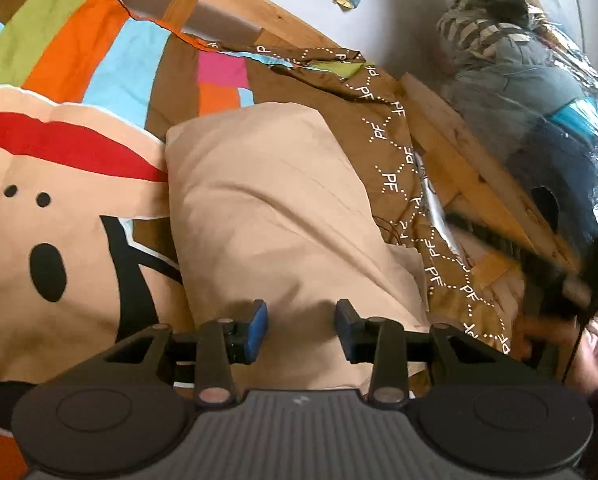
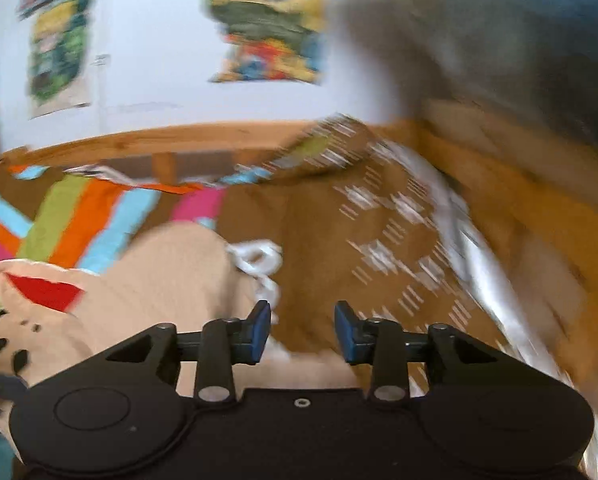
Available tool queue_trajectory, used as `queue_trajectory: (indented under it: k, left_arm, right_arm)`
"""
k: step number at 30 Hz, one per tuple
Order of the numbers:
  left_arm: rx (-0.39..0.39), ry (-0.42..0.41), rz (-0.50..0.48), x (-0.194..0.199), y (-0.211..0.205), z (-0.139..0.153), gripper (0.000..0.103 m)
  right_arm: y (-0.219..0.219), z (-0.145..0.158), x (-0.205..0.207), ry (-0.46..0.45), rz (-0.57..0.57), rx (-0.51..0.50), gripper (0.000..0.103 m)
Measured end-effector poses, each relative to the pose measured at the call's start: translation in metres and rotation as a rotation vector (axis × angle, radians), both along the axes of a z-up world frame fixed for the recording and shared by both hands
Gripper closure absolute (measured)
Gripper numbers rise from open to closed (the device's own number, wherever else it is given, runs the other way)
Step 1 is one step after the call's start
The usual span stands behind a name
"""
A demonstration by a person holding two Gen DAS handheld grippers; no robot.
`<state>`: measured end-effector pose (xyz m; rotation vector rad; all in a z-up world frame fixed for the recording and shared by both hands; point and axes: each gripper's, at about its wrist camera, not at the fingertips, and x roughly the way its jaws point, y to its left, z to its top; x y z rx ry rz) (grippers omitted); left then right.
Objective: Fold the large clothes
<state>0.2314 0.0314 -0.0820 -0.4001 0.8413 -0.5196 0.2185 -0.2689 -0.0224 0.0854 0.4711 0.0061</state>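
Beige garment [image 1: 275,216], a sweatshirt-type top with a red, black and white cartoon print, lies on a bed. One folded part or sleeve runs as a long plain beige panel up the middle of the left wrist view; the printed front [image 1: 51,208] spreads to its left, showing a red stripe, black dots and black ovals. In the right wrist view the same garment [image 2: 151,284] sits low left, with white drawstrings [image 2: 259,264] at its edge on the brown cover.

Left gripper [image 1: 301,330] sits over the near end of the beige panel, blue pads [image 1: 259,330] spread apart, nothing between them; contact with the fabric cannot be told. Right gripper [image 2: 302,332] has its fingers spread too, nothing pinched, beige fabric and brown cover below it. Right view is heavily motion-blurred.

Under the garment: brown duvet cover [image 1: 339,112] with white dotted diamond pattern and "PF" letters, plus a patch of green, orange, blue and pink stripes [image 1: 79,48] toward the far left. Wooden bed frame [image 1: 235,4] runs along the far side and down the right. White wall behind with colourful posters [image 2: 267,20]. Clear plastic bag of dark clothes [image 1: 539,92] just beyond the frame's right rail.
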Motion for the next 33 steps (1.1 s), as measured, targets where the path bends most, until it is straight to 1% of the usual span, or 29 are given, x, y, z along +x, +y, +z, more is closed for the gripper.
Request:
queue_trajectory:
  k: [3, 5, 7, 8, 9, 10, 12, 14, 15, 16, 18, 20, 22, 25, 27, 29, 31, 33]
  left_arm:
    - [0.040, -0.020, -0.033, 0.000, -0.006, -0.003, 0.060]
    - [0.075, -0.045, -0.052, -0.001, -0.011, -0.005, 0.061]
    - [0.092, -0.057, -0.061, -0.004, -0.015, -0.007, 0.062]
    - [0.101, -0.061, -0.067, -0.007, -0.016, -0.006, 0.062]
    - [0.111, -0.066, -0.074, -0.008, -0.017, -0.006, 0.062]
    - [0.120, -0.070, -0.083, -0.009, -0.017, -0.005, 0.062]
    - [0.135, -0.076, -0.099, -0.009, -0.018, -0.006, 0.062]
    - [0.141, -0.076, -0.113, -0.006, -0.018, -0.007, 0.063]
    - [0.150, -0.075, -0.123, -0.005, -0.019, -0.008, 0.063]
    - [0.164, -0.076, -0.135, -0.004, -0.021, -0.009, 0.063]
    - [0.195, -0.088, -0.150, -0.005, -0.026, -0.009, 0.064]
    - [0.225, -0.104, -0.158, -0.007, -0.033, -0.011, 0.064]
    - [0.232, -0.109, -0.162, -0.009, -0.034, -0.012, 0.064]
    - [0.182, -0.085, -0.160, -0.009, -0.026, -0.008, 0.063]
    - [0.143, -0.053, -0.160, -0.004, -0.017, -0.003, 0.064]
    - [0.092, -0.034, -0.134, 0.002, -0.005, 0.004, 0.065]
    - [0.039, -0.026, -0.092, 0.006, 0.006, 0.010, 0.064]
    - [0.022, -0.011, -0.062, 0.010, 0.011, 0.011, 0.060]
  right_arm:
    - [0.032, 0.018, 0.049, -0.013, 0.162, -0.064, 0.064]
    - [0.057, 0.024, 0.080, -0.010, 0.271, -0.092, 0.067]
    - [0.081, 0.024, 0.104, 0.003, 0.357, -0.103, 0.069]
    - [0.094, 0.019, 0.115, 0.012, 0.396, -0.127, 0.069]
    - [0.108, 0.012, 0.122, 0.029, 0.424, -0.174, 0.070]
    - [0.120, 0.001, 0.129, 0.057, 0.433, -0.238, 0.070]
    - [0.130, -0.024, 0.137, 0.136, 0.411, -0.304, 0.071]
    - [0.125, -0.049, 0.143, 0.201, 0.371, -0.302, 0.072]
    - [0.119, -0.057, 0.144, 0.206, 0.344, -0.299, 0.072]
    - [0.114, -0.063, 0.143, 0.211, 0.329, -0.288, 0.072]
    - [0.104, -0.074, 0.143, 0.223, 0.293, -0.236, 0.072]
    - [0.106, -0.082, 0.140, 0.215, 0.278, -0.240, 0.073]
    - [0.107, -0.085, 0.137, 0.202, 0.274, -0.245, 0.073]
    - [0.094, -0.075, 0.130, 0.182, 0.258, -0.169, 0.073]
    - [0.076, -0.061, 0.107, 0.143, 0.210, -0.089, 0.073]
    - [0.063, -0.050, 0.077, 0.105, 0.185, -0.023, 0.073]
    - [0.059, -0.041, 0.040, 0.062, 0.179, -0.012, 0.072]
    - [0.065, -0.037, 0.003, 0.028, 0.211, -0.045, 0.072]
